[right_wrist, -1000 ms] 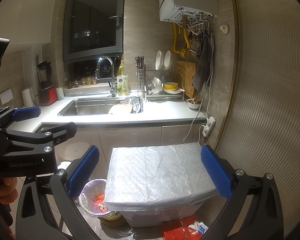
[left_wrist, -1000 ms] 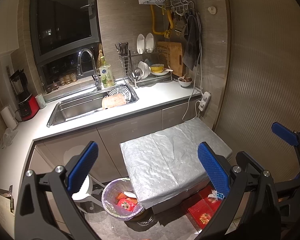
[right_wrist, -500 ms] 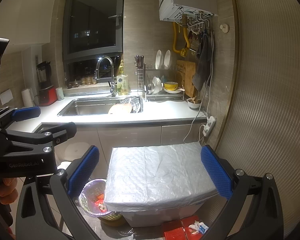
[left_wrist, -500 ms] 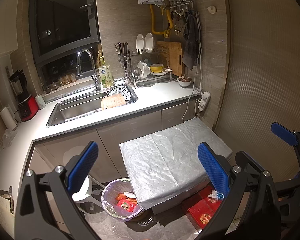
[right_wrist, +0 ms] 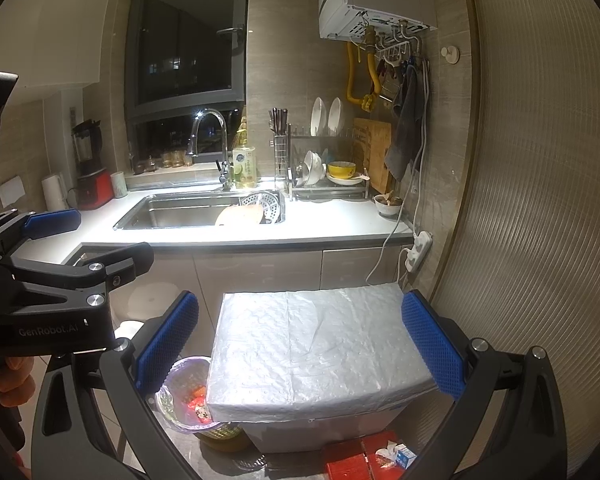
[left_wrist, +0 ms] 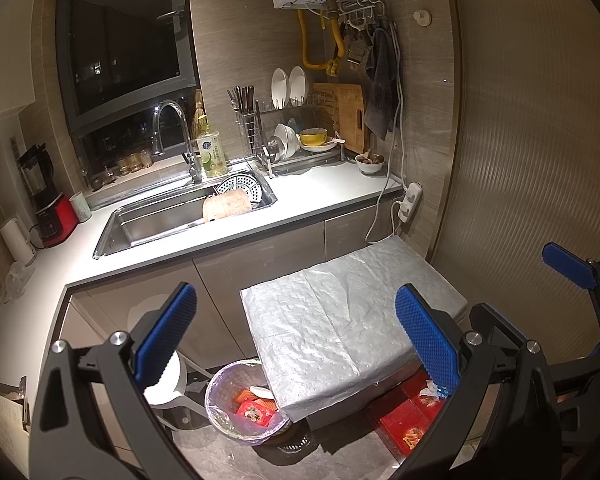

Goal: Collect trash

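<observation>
Red wrappers already sit in the lined bin (left_wrist: 240,408), but crumpled trash (right_wrist: 396,454) lies on the red boxes (left_wrist: 408,424) beside the covered table (left_wrist: 340,328), while left gripper (left_wrist: 296,340) and right gripper (right_wrist: 300,344) hover wide apart, empty.

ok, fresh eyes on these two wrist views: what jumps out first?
The silver foil-covered box fills the centre foreground, standing on the floor in front of the counter cabinets. Tucked at its left corner is the lined trash bin with red wrappers inside, and red packets with crumpled scraps lie on the floor at its right. Both grippers, left and right, hang open above it all.
</observation>
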The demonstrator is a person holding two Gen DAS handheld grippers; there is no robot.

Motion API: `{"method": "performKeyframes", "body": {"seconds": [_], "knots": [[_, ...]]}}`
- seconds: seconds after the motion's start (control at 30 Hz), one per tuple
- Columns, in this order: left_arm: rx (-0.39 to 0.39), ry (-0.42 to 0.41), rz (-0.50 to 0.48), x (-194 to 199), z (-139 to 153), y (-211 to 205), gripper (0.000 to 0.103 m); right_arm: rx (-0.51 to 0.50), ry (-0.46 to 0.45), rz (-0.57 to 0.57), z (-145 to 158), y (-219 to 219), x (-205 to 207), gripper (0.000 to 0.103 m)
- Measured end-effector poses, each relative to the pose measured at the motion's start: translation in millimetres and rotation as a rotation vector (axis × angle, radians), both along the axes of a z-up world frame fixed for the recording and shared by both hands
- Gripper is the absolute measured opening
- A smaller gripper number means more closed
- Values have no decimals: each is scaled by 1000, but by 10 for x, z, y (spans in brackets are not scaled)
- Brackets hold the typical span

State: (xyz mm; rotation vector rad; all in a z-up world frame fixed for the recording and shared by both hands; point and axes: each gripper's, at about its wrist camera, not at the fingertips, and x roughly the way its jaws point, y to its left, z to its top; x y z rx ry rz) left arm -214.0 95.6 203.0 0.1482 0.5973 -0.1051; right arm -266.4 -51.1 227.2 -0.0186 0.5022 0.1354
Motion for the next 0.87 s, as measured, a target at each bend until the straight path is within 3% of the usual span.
{"method": "performKeyframes", "body": {"seconds": [0.87], "knots": [[-3,9,-34,212,-91,42,95,-13,29,-13,-70,-48,159,101]]}}
